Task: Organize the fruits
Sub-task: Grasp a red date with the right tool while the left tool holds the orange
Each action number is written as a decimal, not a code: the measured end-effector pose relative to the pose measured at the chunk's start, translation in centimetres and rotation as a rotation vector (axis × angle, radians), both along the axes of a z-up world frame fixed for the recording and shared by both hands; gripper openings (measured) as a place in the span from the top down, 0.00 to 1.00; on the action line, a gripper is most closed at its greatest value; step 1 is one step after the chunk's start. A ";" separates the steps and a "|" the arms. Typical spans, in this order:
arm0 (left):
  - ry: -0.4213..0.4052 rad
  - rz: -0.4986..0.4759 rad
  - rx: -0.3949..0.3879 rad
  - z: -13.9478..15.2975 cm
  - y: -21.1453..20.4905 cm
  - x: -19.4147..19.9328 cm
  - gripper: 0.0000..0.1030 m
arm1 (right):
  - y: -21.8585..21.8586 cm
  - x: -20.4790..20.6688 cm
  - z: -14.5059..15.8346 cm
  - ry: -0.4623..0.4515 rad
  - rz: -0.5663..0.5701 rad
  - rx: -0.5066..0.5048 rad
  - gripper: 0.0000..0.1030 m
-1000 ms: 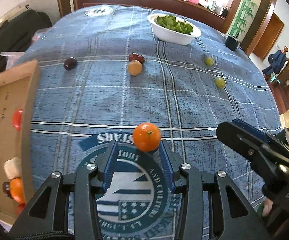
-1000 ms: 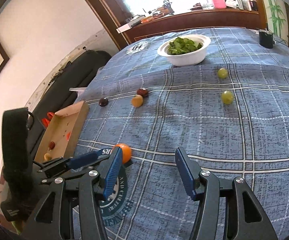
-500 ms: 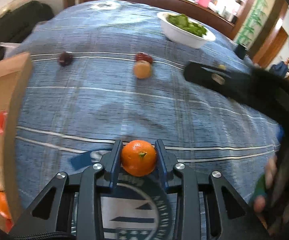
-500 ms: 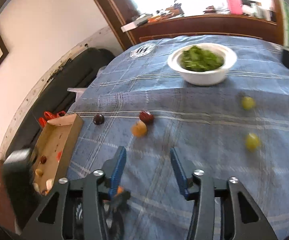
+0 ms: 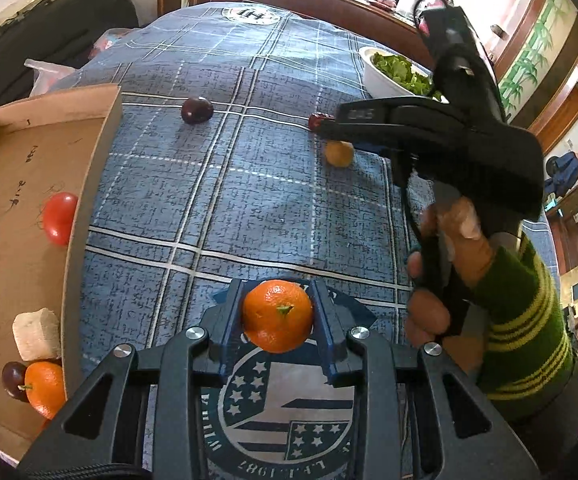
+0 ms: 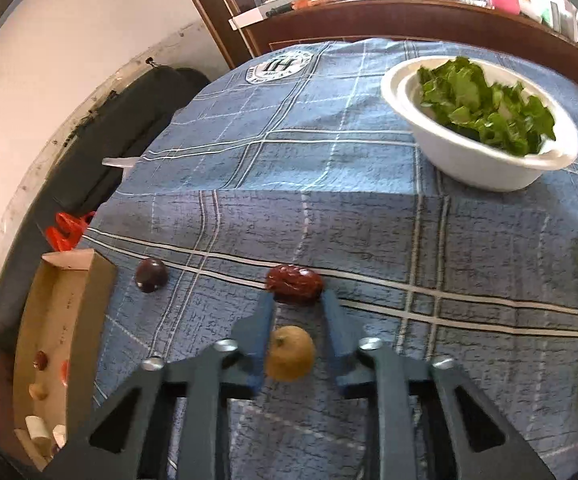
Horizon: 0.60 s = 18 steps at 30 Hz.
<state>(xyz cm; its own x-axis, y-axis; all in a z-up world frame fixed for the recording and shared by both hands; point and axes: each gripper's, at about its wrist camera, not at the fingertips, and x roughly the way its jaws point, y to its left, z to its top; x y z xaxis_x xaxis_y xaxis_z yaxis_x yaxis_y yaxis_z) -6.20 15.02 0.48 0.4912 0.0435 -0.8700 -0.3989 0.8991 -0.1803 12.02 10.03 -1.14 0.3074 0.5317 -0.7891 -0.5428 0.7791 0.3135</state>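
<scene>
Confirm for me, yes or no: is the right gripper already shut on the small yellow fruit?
No: in the right wrist view the right gripper is open, its blue fingers flanking the small yellow fruit, with a gap on the right side.

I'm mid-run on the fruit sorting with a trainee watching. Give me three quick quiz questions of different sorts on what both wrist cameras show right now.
1. True or false: the left gripper is shut on the round orange tangerine.
2. Multiple choice: which fruit lies between the open right gripper's fingers? A) wrinkled dark red date B) small yellow-brown round fruit C) dark purple plum
3. Fill in: the white bowl holds green ____.

Key: 1 true; 2 B, with the date just beyond the fingertips; 3 leaves.
</scene>
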 end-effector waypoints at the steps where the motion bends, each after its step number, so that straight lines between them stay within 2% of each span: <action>1: -0.001 -0.001 -0.004 0.0 0.0 -0.2 0.71 | -0.4 0.0 0.1 0.021 -0.002 0.019 0.83; 4: -0.001 -0.001 -0.017 0.1 0.2 -0.6 0.71 | -1.2 -0.4 0.7 0.006 -0.012 0.026 0.91; 7: -0.012 -0.001 -0.018 0.5 0.1 -1.2 0.71 | -1.2 -0.1 0.8 0.023 -0.011 0.024 0.78; 8: -0.014 -0.002 -0.017 0.6 0.0 -1.4 0.71 | -1.1 0.0 0.8 0.026 -0.006 0.024 0.64; 9: -0.014 -0.001 -0.018 0.7 0.0 -1.6 0.71 | -0.9 0.1 0.9 0.027 -0.004 0.028 0.58; 12: -0.013 0.003 -0.014 1.0 0.0 -2.1 0.71 | 0.4 0.0 0.7 0.017 0.017 0.029 0.58; 15: -0.008 0.010 -0.015 1.0 0.2 -2.4 0.71 | 2.3 -0.3 0.1 -0.042 0.030 -0.045 0.58; 17: -0.007 0.015 -0.011 1.1 0.3 -2.2 0.71 | 2.6 -0.5 -0.1 -0.085 0.026 -0.073 0.70; 18: -0.006 0.019 -0.009 1.2 0.4 -2.3 0.71 | 2.5 -0.5 -0.1 -0.090 0.023 -0.077 0.70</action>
